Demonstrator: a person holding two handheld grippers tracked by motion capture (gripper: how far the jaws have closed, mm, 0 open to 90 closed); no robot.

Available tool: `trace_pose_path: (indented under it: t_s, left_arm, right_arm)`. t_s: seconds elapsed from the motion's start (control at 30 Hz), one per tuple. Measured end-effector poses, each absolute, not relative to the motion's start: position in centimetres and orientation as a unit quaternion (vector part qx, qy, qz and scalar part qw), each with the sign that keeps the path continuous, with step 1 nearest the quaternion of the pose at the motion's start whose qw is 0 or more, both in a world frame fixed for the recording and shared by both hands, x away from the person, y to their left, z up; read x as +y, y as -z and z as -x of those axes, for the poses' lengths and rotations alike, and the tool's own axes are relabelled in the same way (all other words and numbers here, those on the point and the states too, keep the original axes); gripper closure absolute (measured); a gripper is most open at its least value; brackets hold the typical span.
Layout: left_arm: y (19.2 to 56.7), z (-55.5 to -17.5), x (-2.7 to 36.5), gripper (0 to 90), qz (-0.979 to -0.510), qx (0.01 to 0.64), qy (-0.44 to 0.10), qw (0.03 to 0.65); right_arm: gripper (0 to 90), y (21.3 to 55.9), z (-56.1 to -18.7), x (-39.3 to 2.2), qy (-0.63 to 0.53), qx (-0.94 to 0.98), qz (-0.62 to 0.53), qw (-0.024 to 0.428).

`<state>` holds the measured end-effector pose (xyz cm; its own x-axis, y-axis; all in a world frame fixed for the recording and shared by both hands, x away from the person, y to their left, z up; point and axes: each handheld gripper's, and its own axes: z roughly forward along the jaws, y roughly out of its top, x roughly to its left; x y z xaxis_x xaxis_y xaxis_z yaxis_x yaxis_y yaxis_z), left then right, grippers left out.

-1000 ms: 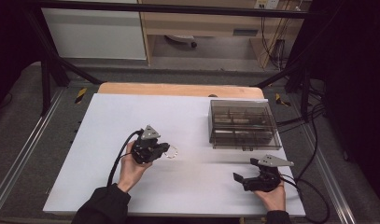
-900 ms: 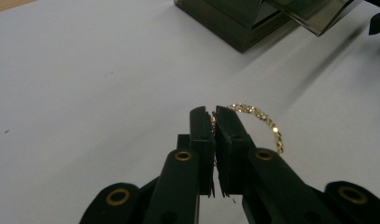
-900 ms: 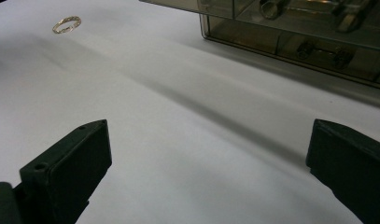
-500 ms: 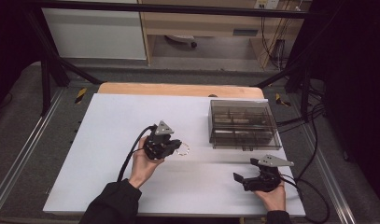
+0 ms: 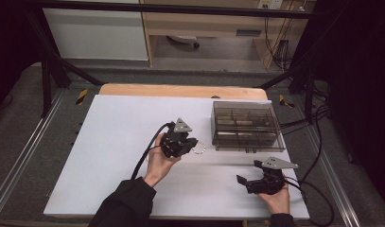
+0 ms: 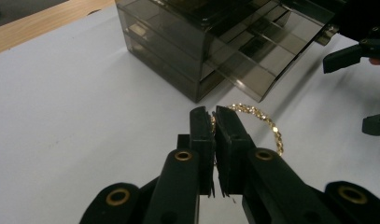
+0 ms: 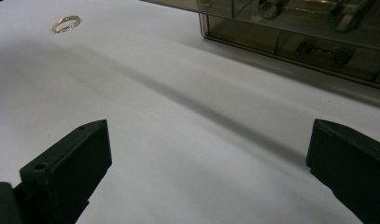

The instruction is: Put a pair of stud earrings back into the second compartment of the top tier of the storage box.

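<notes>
A: The fingers of the left gripper are being pressed together on a gold bracelet, which is being pinched at one edge of its loop, while the rest of the chain is being left hanging out to the side. The fingers of the right gripper are being kept spread wide, with nothing between them.

B: And where is the bracelet being carried?

A: It is being held just above the white tabletop, near the front left corner of the smoked organizer box. The box is being approached but is not being touched; whether the bracelet is quite clear of the tabletop cannot be told.

B: So how much is being counted as done?

A: The pick-up is being judged complete. The placing is being judged as still ahead, since no drawer is being seen pulled out and the box's front is being left closed. The right gripper is being held low at the near edge, well apart from the box, perhaps for opening a drawer.

B: Anything smaller left over?

A: A small gold ring is lying loose on the tabletop, untouched.
</notes>
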<state>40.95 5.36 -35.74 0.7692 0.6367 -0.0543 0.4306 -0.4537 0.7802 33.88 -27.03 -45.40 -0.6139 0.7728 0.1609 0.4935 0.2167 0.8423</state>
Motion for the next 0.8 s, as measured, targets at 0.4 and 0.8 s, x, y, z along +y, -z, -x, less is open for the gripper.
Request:
trace_pose_path:
  t_s: [0.4,0.8]
  left_arm:
    - [34.3,-41.5,2.0,85.5,-0.851,0.296,-0.13,0.415]
    - [33.5,-42.1,-2.1,85.5,-0.857,0.278,-0.126,0.416]
  right_arm:
    - [0.6,45.4,-33.9,-27.1,-0.471,0.765,-0.414,0.149]
    - [0.6,45.3,-33.8,-27.1,-0.472,0.764,-0.414,0.149]
